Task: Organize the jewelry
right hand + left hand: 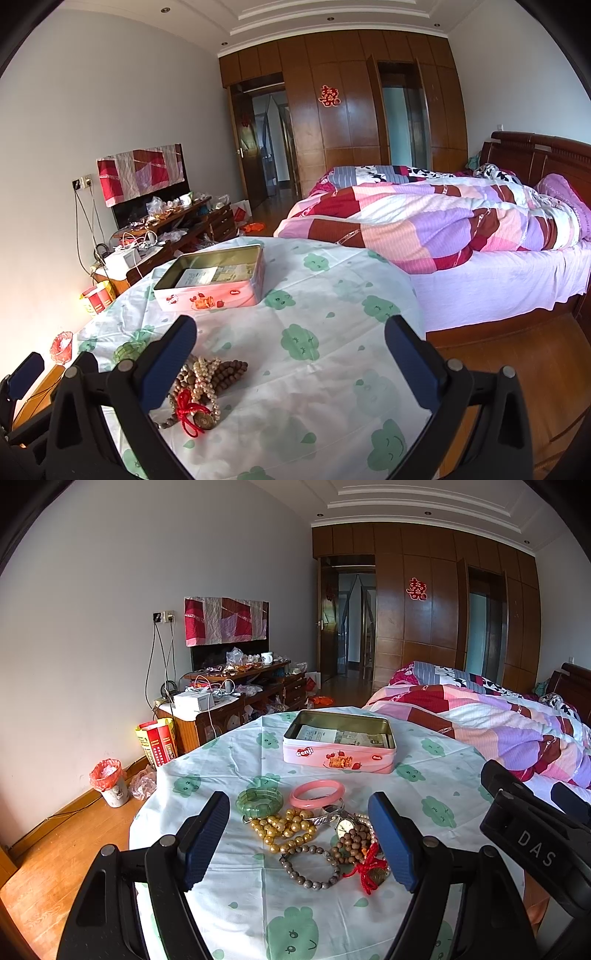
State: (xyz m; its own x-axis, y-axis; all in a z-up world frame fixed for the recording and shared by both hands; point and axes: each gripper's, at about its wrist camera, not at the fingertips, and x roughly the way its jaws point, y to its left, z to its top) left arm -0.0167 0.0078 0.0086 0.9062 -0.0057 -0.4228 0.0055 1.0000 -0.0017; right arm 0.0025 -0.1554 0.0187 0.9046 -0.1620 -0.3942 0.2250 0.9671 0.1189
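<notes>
A heap of jewelry lies on the round table: a green bangle (259, 800), a pink bangle (317, 794), yellow beads (282, 829), a grey bead bracelet (309, 867), a watch (345, 825), brown beads (352, 843) and a red-corded coin charm (371, 871). An open pink tin (338, 744) holding papers stands beyond it. My left gripper (301, 843) is open above the heap, holding nothing. My right gripper (290, 363) is open to the right of the heap, where the brown beads (225, 371), pearl beads (203, 376) and charm (195, 415) show by its left finger. The tin (214, 282) stands ahead-left.
The table wears a white cloth with green prints (428, 775). A bed with a patchwork quilt (443, 221) stands to the right. A cluttered wooden cabinet (236, 698) lines the left wall, with a small bin (110, 782) on the wooden floor. The right gripper's body (535, 834) shows at the left view's right edge.
</notes>
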